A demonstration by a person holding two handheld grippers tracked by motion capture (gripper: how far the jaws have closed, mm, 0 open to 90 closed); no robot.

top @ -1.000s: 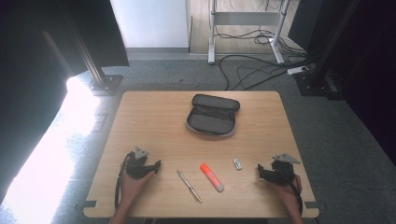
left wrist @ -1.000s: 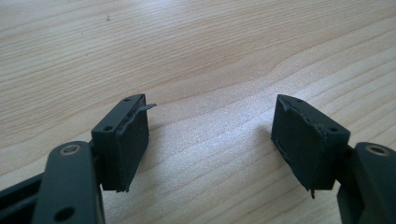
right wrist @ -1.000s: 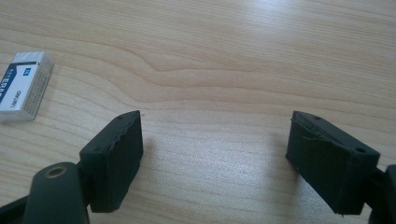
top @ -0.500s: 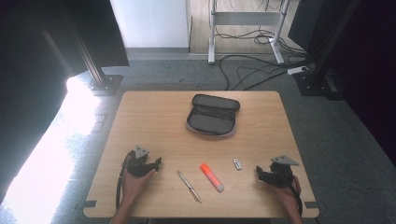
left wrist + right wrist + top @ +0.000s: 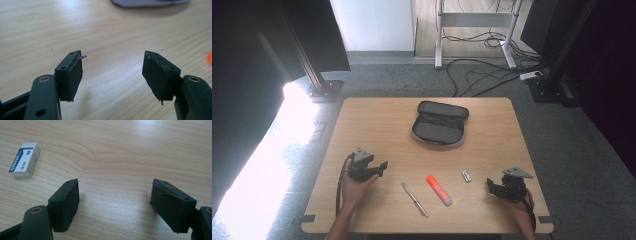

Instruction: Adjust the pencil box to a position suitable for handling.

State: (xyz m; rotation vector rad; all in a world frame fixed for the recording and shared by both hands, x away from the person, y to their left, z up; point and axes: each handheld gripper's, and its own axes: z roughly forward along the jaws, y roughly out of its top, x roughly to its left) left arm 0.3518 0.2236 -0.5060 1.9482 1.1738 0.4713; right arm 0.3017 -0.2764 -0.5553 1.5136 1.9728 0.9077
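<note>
My left gripper (image 5: pixel 383 167) is held in a hand at the table's front left, a little above the wood. It points right. Its jaws have just been closing slightly and still stand open with nothing between them (image 5: pixel 112 67). My right gripper (image 5: pixel 488 185) rests at the front right, points left and is open and empty (image 5: pixel 115 195). Between the two lie a silver pen (image 5: pixel 414 199), an orange highlighter (image 5: pixel 438 189) and a small white eraser (image 5: pixel 467 175). The eraser (image 5: pixel 24 160) lies ahead and to the left of the right jaws.
An open grey pencil case (image 5: pixel 439 125) lies at the middle back of the wooden table (image 5: pixel 377 120). Its edge (image 5: pixel 150 2) shows at the top of the left gripper view. Cables and black stands sit on the floor beyond the table.
The left hand has lifted its gripper a little off the table and away from the front edge. The right gripper has stayed where it was.
</note>
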